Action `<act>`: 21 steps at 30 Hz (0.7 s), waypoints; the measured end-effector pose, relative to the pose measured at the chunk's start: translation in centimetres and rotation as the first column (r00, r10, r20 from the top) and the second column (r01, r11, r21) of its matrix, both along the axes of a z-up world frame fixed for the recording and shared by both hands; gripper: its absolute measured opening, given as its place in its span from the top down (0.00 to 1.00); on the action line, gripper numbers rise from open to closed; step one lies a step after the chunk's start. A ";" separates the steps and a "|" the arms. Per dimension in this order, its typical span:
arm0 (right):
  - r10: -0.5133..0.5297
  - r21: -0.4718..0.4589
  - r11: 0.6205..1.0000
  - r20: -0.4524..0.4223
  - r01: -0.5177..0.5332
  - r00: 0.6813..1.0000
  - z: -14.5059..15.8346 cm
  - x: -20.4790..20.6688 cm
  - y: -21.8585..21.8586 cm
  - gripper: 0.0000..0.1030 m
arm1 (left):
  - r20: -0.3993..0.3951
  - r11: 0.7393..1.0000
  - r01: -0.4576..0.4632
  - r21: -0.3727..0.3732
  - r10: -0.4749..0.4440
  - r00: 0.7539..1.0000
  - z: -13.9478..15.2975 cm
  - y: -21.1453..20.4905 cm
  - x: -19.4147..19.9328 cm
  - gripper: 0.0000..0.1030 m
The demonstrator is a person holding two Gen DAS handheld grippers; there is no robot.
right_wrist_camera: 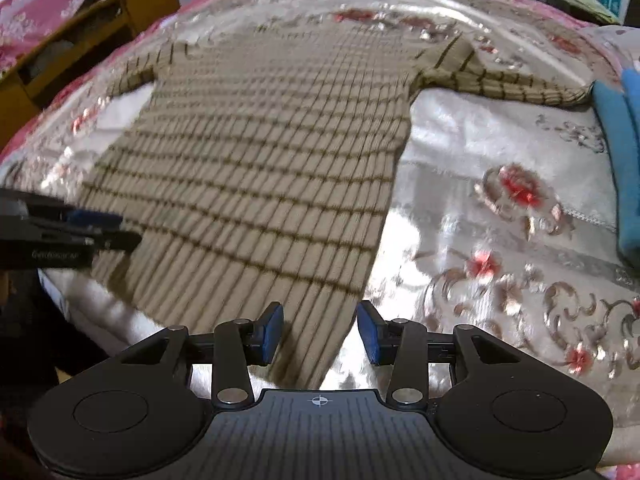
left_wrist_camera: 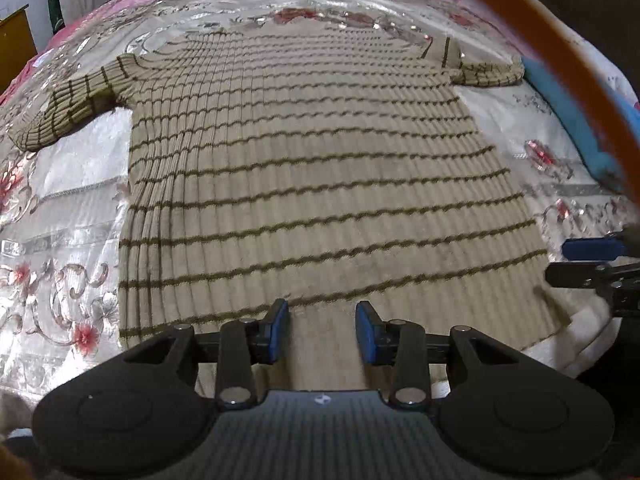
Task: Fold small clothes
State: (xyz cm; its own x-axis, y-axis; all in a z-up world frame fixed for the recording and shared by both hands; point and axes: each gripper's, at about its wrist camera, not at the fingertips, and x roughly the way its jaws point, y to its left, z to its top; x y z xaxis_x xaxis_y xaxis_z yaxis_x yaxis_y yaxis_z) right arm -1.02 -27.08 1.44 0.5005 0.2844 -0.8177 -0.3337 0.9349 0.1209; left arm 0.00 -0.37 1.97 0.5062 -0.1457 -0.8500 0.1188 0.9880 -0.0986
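**Striped jumper spread flat, both tongs poised at its hem**

A ribbed knit jumper (left_wrist_camera: 304,184) in beige, crossed by thin dark brown stripes, is seen laid flat with both short sleeves spread outward. The knit is thick and corded, with deep lengthwise ridges. It is spread on a glossy, silvery-white bedcover (left_wrist_camera: 60,216) patterned with red flowers and scrolling leaves and edged in pink. A piece of blue cloth (right_wrist_camera: 624,152) is seen lying beside the jumper's sleeve on one side, at the edge of the bedcover. A wooden cabinet (right_wrist_camera: 96,28) of yellowish brown is visible beyond the bedcover's far corner.

The left tongs (left_wrist_camera: 322,330) are held partly open over the jumper's hem, the blue pads standing apart with only flat knit showing between them; no fabric is seen pinched. The right tongs (right_wrist_camera: 320,332) are likewise held partly open, at the jumper's bottom corner, with a narrow strip of the knit running down between the pads. Whether the pads touch that strip cannot be told from the blurred picture.

The jumper is stretched away from both tongs, its hem nearest them and its neck farthest. Each pair of tongs is glimpsed at the edge of the other's view, beside the jumper's hem.
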 end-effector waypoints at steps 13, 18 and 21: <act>-0.039 0.041 0.998 -0.024 0.040 0.999 -1.0 0.9 0.0 0.61 | -0.014 0.998 0.068 0.016 -0.068 0.998 -0.7 -3.5 2.9 0.58; -0.096 0.086 0.992 0.009 0.095 0.995 0.4 3.2 -2.0 0.61 | 0.013 0.996 0.090 -0.028 -0.090 0.996 0.0 -4.6 4.5 0.58; -0.153 0.097 0.984 0.033 0.149 0.988 1.0 5.0 -3.3 0.61 | 0.024 0.994 0.100 -0.036 -0.099 0.995 0.1 -5.7 6.3 0.58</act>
